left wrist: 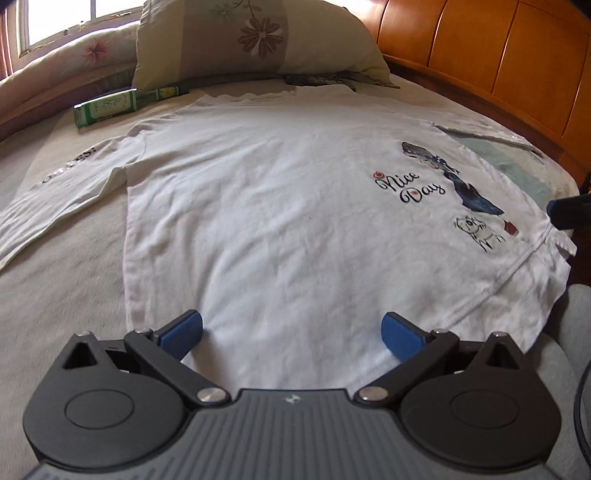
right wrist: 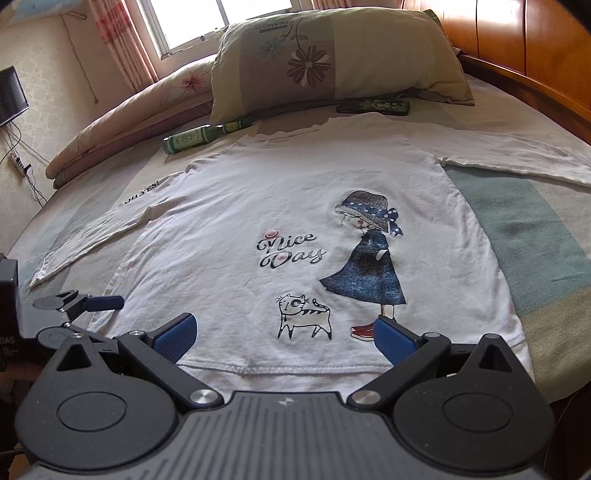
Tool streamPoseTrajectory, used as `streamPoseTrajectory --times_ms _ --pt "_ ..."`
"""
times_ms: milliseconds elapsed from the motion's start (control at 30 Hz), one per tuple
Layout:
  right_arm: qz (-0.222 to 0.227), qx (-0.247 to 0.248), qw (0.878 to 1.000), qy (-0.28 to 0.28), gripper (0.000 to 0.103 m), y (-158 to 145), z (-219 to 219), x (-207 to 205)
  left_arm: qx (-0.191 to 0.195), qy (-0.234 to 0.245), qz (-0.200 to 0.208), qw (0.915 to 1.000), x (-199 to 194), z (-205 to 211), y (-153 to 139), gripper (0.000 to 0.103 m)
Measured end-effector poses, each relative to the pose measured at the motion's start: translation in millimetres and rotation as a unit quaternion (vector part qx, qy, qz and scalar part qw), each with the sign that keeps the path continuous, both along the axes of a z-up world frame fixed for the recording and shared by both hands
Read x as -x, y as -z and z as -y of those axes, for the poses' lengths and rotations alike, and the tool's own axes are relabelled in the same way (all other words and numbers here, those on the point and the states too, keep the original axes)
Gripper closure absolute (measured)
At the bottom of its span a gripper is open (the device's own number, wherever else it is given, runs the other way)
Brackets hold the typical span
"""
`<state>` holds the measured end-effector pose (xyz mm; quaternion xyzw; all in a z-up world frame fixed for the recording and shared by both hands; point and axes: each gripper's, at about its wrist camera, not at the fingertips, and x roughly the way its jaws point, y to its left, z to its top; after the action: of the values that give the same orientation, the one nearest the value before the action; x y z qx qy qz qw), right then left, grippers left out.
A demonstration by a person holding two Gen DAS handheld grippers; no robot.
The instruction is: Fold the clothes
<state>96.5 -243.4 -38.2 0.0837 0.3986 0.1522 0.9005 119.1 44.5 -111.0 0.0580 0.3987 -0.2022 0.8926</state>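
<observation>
Shirt: white long-sleeved shirt lies flat on the bed, sleeves spread, print up
Left gripper: fingers spread wide above the hem
Right gripper: fingers spread wide at the hem, gripping nothing
Nearby: green bottle beside pillow

Bed: beige and pale green striped cover. Wooden headboard, upper right. Floral pillow, top centre. Folded floral quilt, upper left. Green glass bottle lying on its side below the pillow. Dark patterned flat item beside the pillow. Window, top; dark screen, far left.
</observation>
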Motion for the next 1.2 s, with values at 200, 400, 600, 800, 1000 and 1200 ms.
streamPoseTrajectory --times_ms 200,400,600,800,1000,1200 --pt "0.004 0.021 0.999 -0.034 0.0 8 -33 -13 0.006 -0.036 0.006 0.9993 16 -20 -20 0.001" --pt "0.04 0.104 0.988 -0.109 0.0 28 -94 -40 0.029 -0.079 0.023 0.9962 9 -35 -28 0.001" --pt "0.028 0.139 0.982 -0.122 0.0 54 -111 -38 0.051 -0.095 0.028 0.9938 -6 -41 -31 0.001" --pt "0.034 0.135 0.985 -0.102 0.0 56 -102 -25 0.074 -0.111 0.033 0.9905 -20 -46 -35 0.001" --pt "0.034 0.138 0.985 -0.101 0.0 55 -102 -20 0.1 -0.102 -0.005 0.9898 -35 -23 -16 0.001" --pt "0.036 0.138 0.984 -0.109 0.0 55 -99 -17 0.14 -0.097 -0.029 0.9849 -21 -33 0 0.001"
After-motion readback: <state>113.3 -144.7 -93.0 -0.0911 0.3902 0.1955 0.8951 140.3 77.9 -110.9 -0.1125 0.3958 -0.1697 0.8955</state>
